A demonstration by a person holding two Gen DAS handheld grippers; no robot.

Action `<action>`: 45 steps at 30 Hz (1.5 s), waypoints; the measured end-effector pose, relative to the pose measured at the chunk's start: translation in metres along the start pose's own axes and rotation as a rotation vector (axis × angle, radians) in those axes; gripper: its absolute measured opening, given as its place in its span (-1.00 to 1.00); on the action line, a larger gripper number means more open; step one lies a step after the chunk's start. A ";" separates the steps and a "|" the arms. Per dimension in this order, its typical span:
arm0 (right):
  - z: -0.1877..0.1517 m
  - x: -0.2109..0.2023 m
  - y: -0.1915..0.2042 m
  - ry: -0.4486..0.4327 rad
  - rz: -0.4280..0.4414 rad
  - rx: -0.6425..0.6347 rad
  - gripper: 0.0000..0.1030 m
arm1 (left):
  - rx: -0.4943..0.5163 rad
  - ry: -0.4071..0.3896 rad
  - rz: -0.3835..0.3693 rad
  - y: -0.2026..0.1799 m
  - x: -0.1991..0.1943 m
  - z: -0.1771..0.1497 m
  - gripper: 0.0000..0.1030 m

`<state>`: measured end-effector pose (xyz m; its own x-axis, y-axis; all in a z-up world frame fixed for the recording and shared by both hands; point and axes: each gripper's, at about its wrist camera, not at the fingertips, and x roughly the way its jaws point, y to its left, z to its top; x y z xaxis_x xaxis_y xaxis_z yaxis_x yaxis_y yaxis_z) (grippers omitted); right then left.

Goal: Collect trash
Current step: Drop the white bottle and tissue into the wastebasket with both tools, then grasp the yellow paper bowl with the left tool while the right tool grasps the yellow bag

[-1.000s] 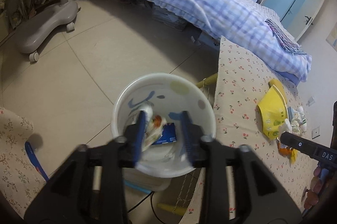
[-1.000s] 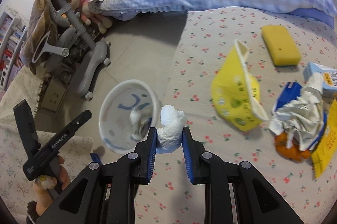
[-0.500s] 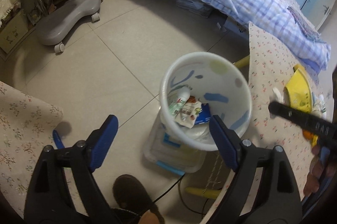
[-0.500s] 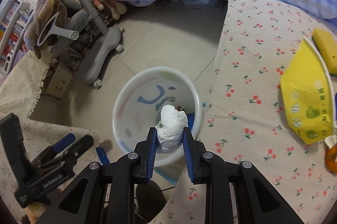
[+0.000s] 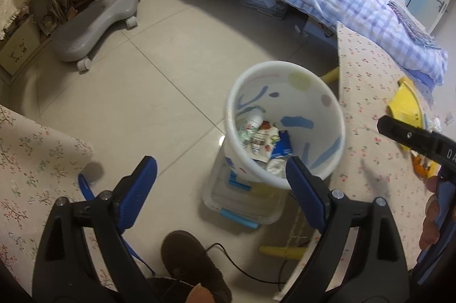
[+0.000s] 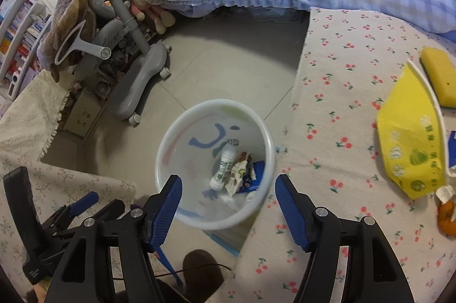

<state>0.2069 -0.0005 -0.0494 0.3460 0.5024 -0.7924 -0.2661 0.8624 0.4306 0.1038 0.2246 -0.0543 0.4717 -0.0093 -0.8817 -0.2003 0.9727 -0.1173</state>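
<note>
**Both grippers empty over the bin**

Two sets of blue jaws spread wide in my hands, and both are opening further with nothing between them. My right gripper [image 6: 228,206] hangs above the white trash bin [image 6: 176,131], where a small bottle [image 6: 225,169] and wrappers [image 5: 263,141] lie. My left gripper [image 5: 221,189] hovers beside it.
</note>
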 end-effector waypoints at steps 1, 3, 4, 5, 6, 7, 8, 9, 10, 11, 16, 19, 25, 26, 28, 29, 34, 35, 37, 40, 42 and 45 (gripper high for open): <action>-0.002 -0.005 -0.003 0.000 -0.013 -0.002 0.34 | -0.004 0.005 -0.011 -0.002 0.000 0.000 0.78; -0.005 -0.014 -0.007 -0.002 -0.037 -0.009 0.35 | -0.012 0.018 -0.037 -0.007 -0.001 0.000 0.78; -0.007 -0.018 -0.009 -0.003 -0.049 -0.012 0.35 | -0.013 0.023 -0.047 -0.011 -0.001 0.000 0.78; -0.010 -0.026 -0.015 -0.004 -0.069 -0.014 0.35 | -0.011 0.027 -0.056 -0.015 -0.001 0.000 0.78; -0.012 -0.032 -0.019 -0.006 -0.083 -0.014 0.35 | -0.008 0.029 -0.062 -0.020 -0.001 0.000 0.78; -0.015 -0.041 -0.025 -0.011 -0.100 -0.011 0.35 | -0.004 0.031 -0.068 -0.024 -0.002 0.000 0.78; -0.017 -0.048 -0.031 -0.016 -0.113 -0.006 0.36 | 0.003 0.033 -0.075 -0.029 -0.002 0.000 0.78; -0.018 -0.055 -0.038 -0.021 -0.124 -0.001 0.37 | 0.012 0.035 -0.080 -0.035 -0.002 0.000 0.78; -0.019 -0.061 -0.044 -0.027 -0.136 0.005 0.38 | 0.024 0.038 -0.086 -0.042 -0.002 0.000 0.78; -0.021 -0.069 -0.051 -0.036 -0.149 0.013 0.39 | 0.035 0.040 -0.090 -0.048 -0.002 0.000 0.78; -0.029 -0.105 -0.097 -0.064 -0.205 0.081 0.42 | 0.076 0.045 -0.109 -0.075 -0.001 0.001 0.78; -0.031 -0.122 -0.127 -0.073 -0.233 0.137 0.42 | 0.079 0.054 -0.126 -0.091 0.001 0.002 0.78; -0.038 -0.151 -0.186 -0.098 -0.295 0.260 0.44 | 0.069 0.070 -0.159 -0.126 0.007 0.005 0.78; -0.039 -0.154 -0.197 -0.099 -0.311 0.280 0.44 | 0.071 0.070 -0.161 -0.133 0.008 0.005 0.78; -0.042 -0.158 -0.217 -0.095 -0.344 0.320 0.45 | 0.071 0.072 -0.167 -0.146 0.010 0.005 0.78; -0.045 -0.160 -0.228 -0.090 -0.359 0.343 0.45 | 0.069 0.074 -0.169 -0.150 0.012 0.005 0.78; -0.053 -0.153 -0.275 -0.038 -0.392 0.458 0.45 | 0.066 0.086 -0.180 -0.177 0.020 0.007 0.78; -0.054 -0.151 -0.279 -0.033 -0.392 0.469 0.45 | 0.067 0.085 -0.180 -0.182 0.021 0.008 0.78; -0.056 -0.144 -0.290 -0.015 -0.383 0.505 0.45 | 0.073 0.077 -0.174 -0.192 0.023 0.010 0.78; -0.056 -0.131 -0.295 0.012 -0.362 0.533 0.45 | 0.071 0.070 -0.172 -0.202 0.026 0.011 0.78; -0.057 -0.121 -0.298 0.032 -0.356 0.552 0.45 | 0.052 0.074 -0.190 -0.209 0.028 0.012 0.78; -0.054 -0.119 -0.302 0.020 -0.366 0.552 0.47 | 0.033 0.068 -0.222 -0.219 0.028 0.014 0.78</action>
<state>0.1972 -0.3246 -0.1087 0.3082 0.1746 -0.9352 0.3676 0.8848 0.2863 0.1729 0.0147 -0.0470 0.4415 -0.2380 -0.8651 -0.0697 0.9522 -0.2976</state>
